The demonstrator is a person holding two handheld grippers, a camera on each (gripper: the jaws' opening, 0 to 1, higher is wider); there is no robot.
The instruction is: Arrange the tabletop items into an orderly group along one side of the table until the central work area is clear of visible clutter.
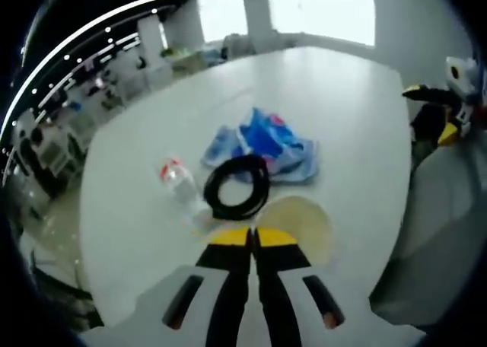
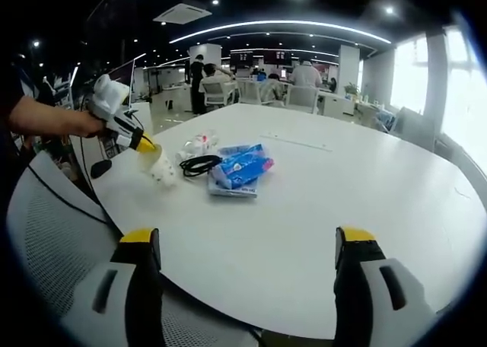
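Observation:
My left gripper (image 1: 253, 236) is shut on the rim of a translucent plastic cup (image 1: 303, 224), held just above the white table (image 1: 350, 96) at its near edge. In the right gripper view the left gripper (image 2: 141, 141) comes in from the left, held by a hand, with the cup (image 2: 161, 166) hanging from it. Beyond the cup lie a black cable coil (image 1: 237, 187) (image 2: 199, 164), a small clear bottle with a red cap (image 1: 176, 178) (image 2: 199, 143) and blue packets (image 1: 270, 145) (image 2: 240, 168). My right gripper (image 2: 247, 239) is open and empty, back from the table's edge (image 2: 342, 210).
A grey mesh chair (image 2: 53, 233) stands below the left gripper, and another chair (image 1: 441, 210) at the table's side. The right gripper (image 1: 450, 107) shows at the far right of the left gripper view. Desks and people stand in the office behind.

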